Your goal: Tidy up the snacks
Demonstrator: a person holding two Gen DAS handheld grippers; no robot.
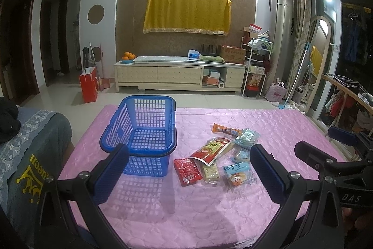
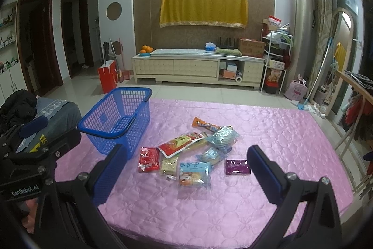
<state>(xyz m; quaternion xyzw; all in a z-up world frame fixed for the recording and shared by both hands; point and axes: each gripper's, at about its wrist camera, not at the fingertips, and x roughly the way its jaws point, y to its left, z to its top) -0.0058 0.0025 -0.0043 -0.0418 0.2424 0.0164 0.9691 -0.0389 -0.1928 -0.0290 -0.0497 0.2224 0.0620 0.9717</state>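
An empty blue plastic basket stands on the pink table cover, also in the right wrist view. Right of it lies a pile of snack packets: a red packet, a red-and-yellow pouch, an orange bar, light blue packets, and a purple packet. My left gripper is open and empty above the near table. My right gripper is open and empty, hovering over the packets.
A grey cushioned seat with a dark jacket is at the table's left. A TV cabinet, a red bag and a shelf rack stand across the tiled floor. A rail with clothes is at the right.
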